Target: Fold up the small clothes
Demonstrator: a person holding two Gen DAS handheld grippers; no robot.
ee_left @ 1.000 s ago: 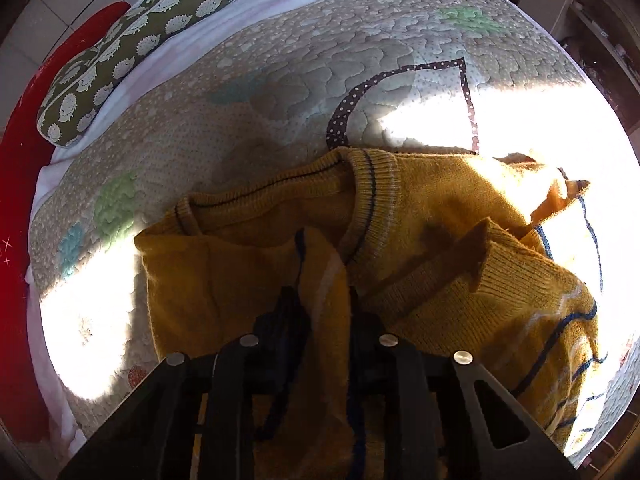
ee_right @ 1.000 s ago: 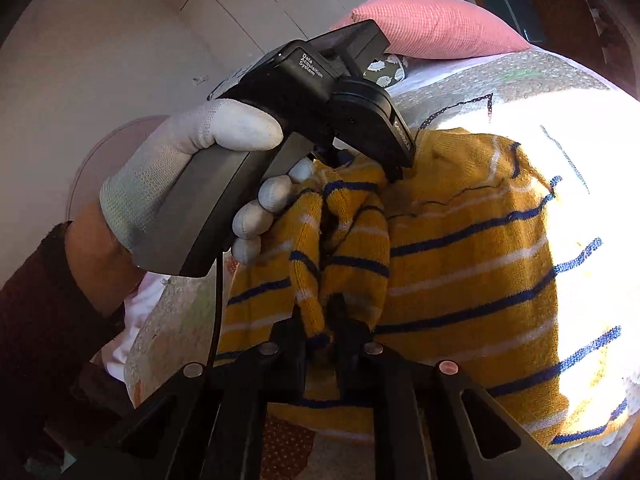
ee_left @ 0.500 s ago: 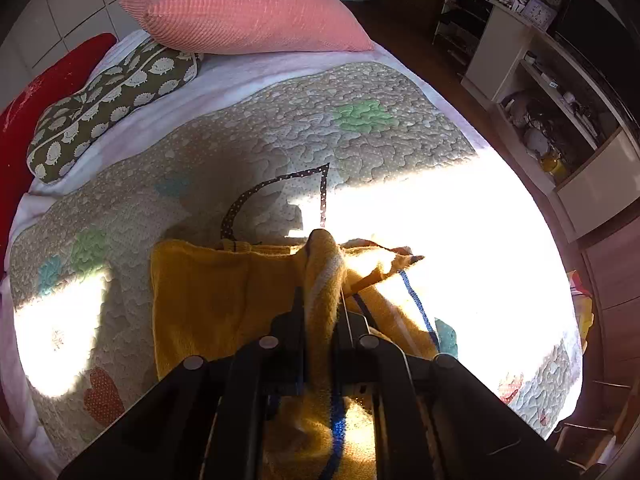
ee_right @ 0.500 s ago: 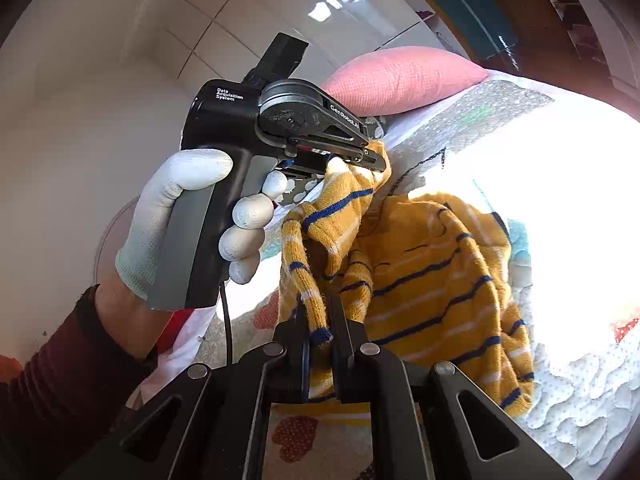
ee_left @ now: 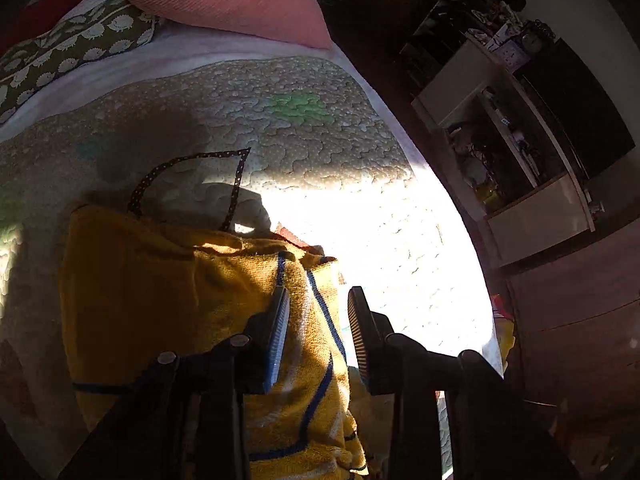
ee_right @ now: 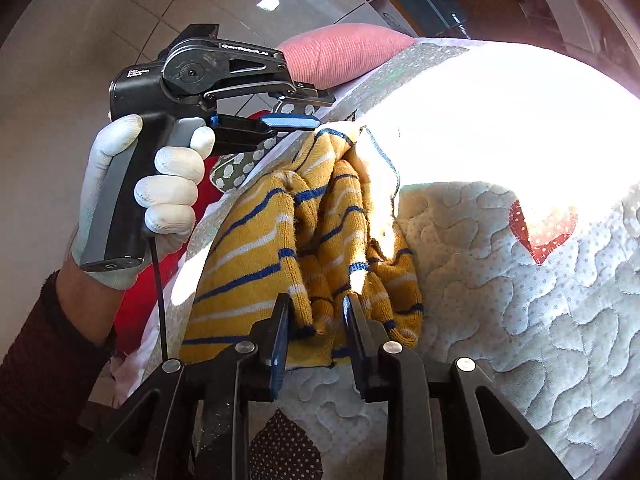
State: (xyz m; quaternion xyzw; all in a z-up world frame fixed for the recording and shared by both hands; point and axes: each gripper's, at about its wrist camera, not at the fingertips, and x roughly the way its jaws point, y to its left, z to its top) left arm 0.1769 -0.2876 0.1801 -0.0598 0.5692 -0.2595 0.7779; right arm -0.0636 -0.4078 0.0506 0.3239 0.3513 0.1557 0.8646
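Observation:
A yellow sweater with blue and white stripes lies bunched and folded over on the quilted bedspread. My left gripper hovers over its right edge. Its jaws are opening, with striped cloth lying below the gap and not pressed. In the right wrist view the sweater rises in loose folds. My right gripper is at its near hem. These jaws are opening too, with a fold of hem loose between them. A white-gloved hand holds the left gripper above the sweater's far end.
A pink pillow and a green patterned cushion lie at the head of the bed. The bed's right edge drops to a dark floor beside white shelves full of small items. Strong sunlight washes out the quilt right of the sweater.
Both grippers were shut on folds of the sweater and now stand parted. The sweater has been carried over and lies doubled on the quilt. The left gripper has tilted up from it.

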